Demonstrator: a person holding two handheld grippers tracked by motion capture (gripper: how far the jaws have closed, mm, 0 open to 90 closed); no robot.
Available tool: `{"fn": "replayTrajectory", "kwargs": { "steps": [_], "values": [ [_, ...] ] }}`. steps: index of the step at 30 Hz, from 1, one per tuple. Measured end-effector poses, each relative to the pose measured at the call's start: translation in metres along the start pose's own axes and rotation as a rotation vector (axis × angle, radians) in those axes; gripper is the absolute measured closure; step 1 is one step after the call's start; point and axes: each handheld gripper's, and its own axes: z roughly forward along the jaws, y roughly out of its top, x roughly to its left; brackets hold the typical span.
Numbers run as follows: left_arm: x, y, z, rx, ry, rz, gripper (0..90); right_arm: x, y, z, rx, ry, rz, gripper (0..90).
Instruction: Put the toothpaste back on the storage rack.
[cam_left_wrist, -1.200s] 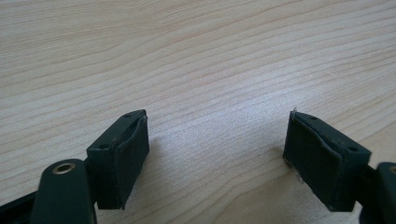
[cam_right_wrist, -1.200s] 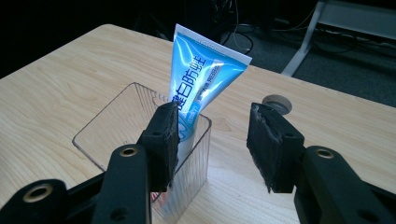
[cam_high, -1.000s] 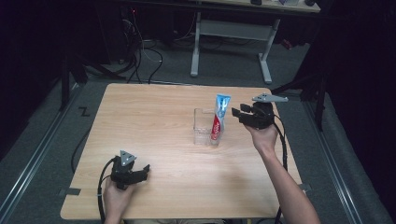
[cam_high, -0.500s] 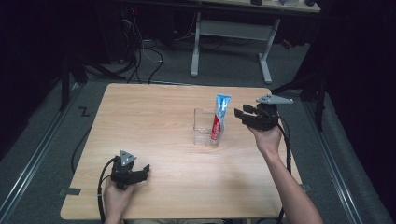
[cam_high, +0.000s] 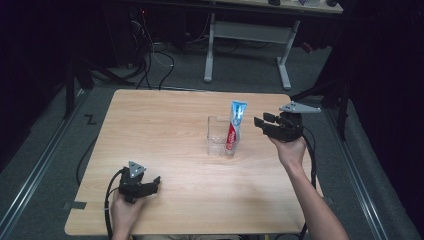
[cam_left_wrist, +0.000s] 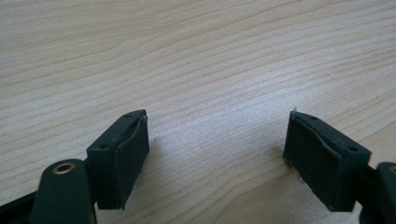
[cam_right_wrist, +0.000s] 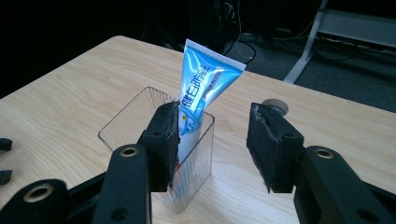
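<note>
A blue, white and red toothpaste tube (cam_high: 234, 125) stands leaning in a clear plastic cup (cam_high: 216, 136) near the middle of the wooden table (cam_high: 165, 125). My right gripper (cam_high: 260, 124) hovers just right of the tube, pointing at it, jaws open and apart from it. In the right gripper view the tube (cam_right_wrist: 205, 81) and cup (cam_right_wrist: 135, 109) lie just beyond my open right gripper (cam_right_wrist: 214, 142), with nothing between the pads. My left gripper (cam_high: 152, 185) rests low at the table's front left, open. The left gripper view shows that gripper (cam_left_wrist: 217, 154) over bare wood.
A small round grey thing (cam_right_wrist: 275, 105) lies on the table behind the right jaw. The table edge (cam_high: 300, 150) runs close by the right hand. Beyond the far edge stand a white desk frame (cam_high: 250, 35) and cables on the floor (cam_high: 150, 55).
The right gripper has drifted slightly to the right, away from the tube, jaws still open. The left gripper, tube and cup have not moved.
</note>
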Motion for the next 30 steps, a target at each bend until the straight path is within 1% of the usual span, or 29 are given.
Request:
{"fn": "replayTrajectory", "kwargs": {
  "steps": [5, 9, 17, 19, 25, 30],
  "values": [
    [0.000, 0.000, 0.000, 0.001, 0.000, 0.000, 22.5, -0.002, -0.003, -0.005, -0.001, -0.004, 0.011, 54.3],
    [0.000, 0.000, 0.000, 0.001, 0.000, 0.000, 22.5, -0.005, -0.008, -0.010, -0.005, -0.010, 0.032, 54.5],
    [0.000, 0.000, 0.000, 0.001, 0.000, 0.000, 22.5, -0.009, -0.015, -0.022, -0.025, -0.013, 0.045, 54.6],
    [0.000, 0.000, 0.000, 0.001, 0.000, 0.000, 22.5, -0.009, -0.017, -0.025, -0.026, -0.010, 0.054, 54.6],
    [0.000, 0.000, 0.000, 0.001, 0.000, 0.000, 22.5, -0.011, -0.023, -0.031, -0.036, -0.012, 0.067, 54.6],
    [0.000, 0.000, 0.000, 0.001, 0.000, 0.000, 22.5, -0.012, -0.027, -0.035, -0.034, -0.016, 0.075, 54.6]
  ]
}}
